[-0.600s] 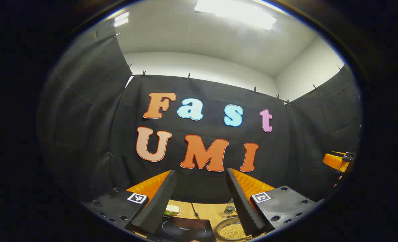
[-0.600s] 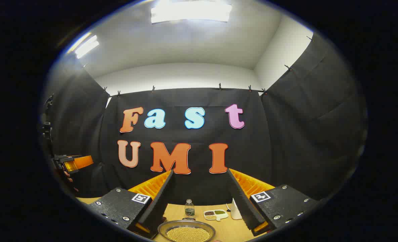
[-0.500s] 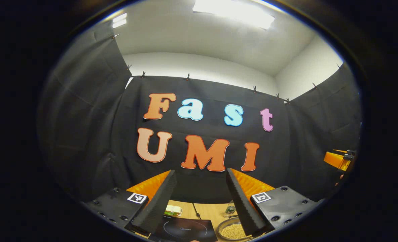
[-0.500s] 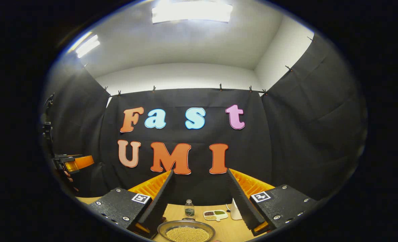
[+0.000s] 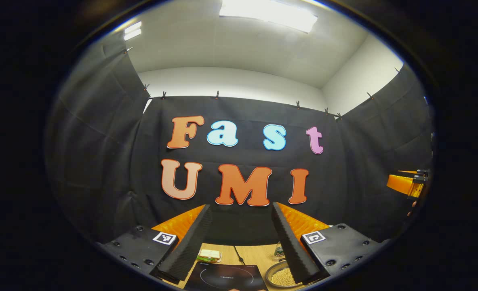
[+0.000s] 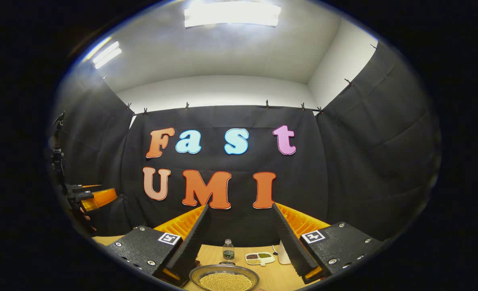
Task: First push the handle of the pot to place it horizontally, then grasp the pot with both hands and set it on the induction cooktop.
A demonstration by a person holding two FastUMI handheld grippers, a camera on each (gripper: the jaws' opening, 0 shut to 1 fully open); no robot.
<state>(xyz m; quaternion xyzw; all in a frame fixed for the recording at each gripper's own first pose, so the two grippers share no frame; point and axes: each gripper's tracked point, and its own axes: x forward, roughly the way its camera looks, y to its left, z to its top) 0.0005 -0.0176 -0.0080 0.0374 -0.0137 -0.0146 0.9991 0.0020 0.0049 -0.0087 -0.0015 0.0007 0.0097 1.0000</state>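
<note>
Pot [image 6: 224,279] (shallow, full of yellow grains) sits on the table [image 6: 271,275] just right of the induction cooktop [image 5: 226,277]. Left tongs [image 5: 241,242] and right tongs [image 6: 241,242] are both released, raised above it, grasping nothing.

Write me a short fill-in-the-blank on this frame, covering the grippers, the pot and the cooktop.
1. Both the left gripper and the right gripper have their fingers ____.
2. The pot holds small ____ grains.
3. In the left gripper view, the pot sits to the ____ of the cooktop.
4. Behind the pot stands a small ____, next to a divided dish.

Missing words: open; yellow; right; bottle
</note>
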